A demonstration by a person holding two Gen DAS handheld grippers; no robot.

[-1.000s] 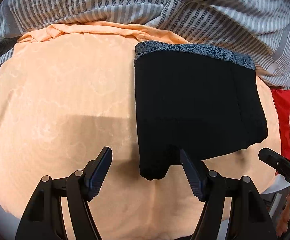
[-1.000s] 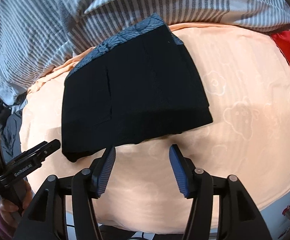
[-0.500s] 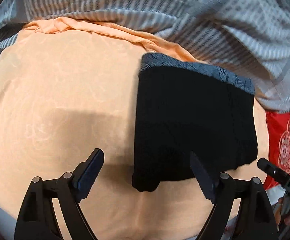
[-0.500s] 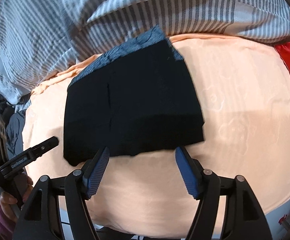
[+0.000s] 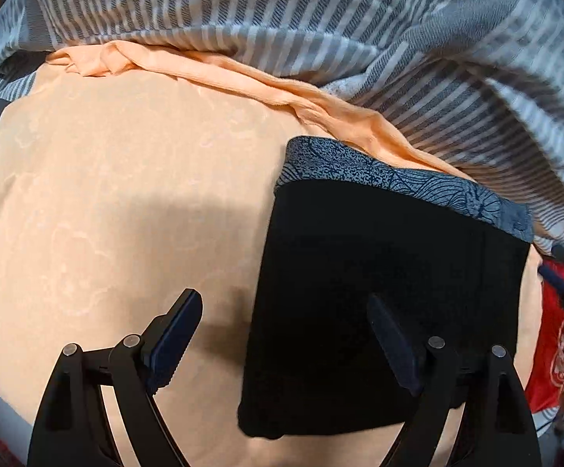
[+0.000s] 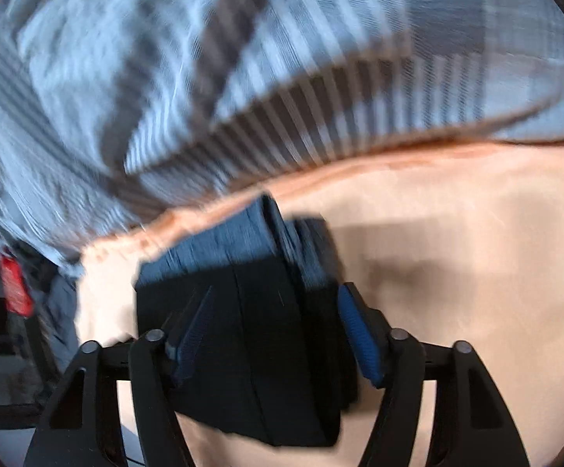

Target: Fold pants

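The pants [image 5: 390, 292] lie as a compact black rectangle on the peach sheet [image 5: 106, 194], patterned waistband toward the striped duvet [image 5: 320, 19], so folding looks nearly finished; the next move likely calls for a last fold or lift. The left gripper [image 5: 285, 334] hangs open across the pants' near left edge. The right gripper [image 6: 274, 330], blurred, straddles the pants, open and holding nothing
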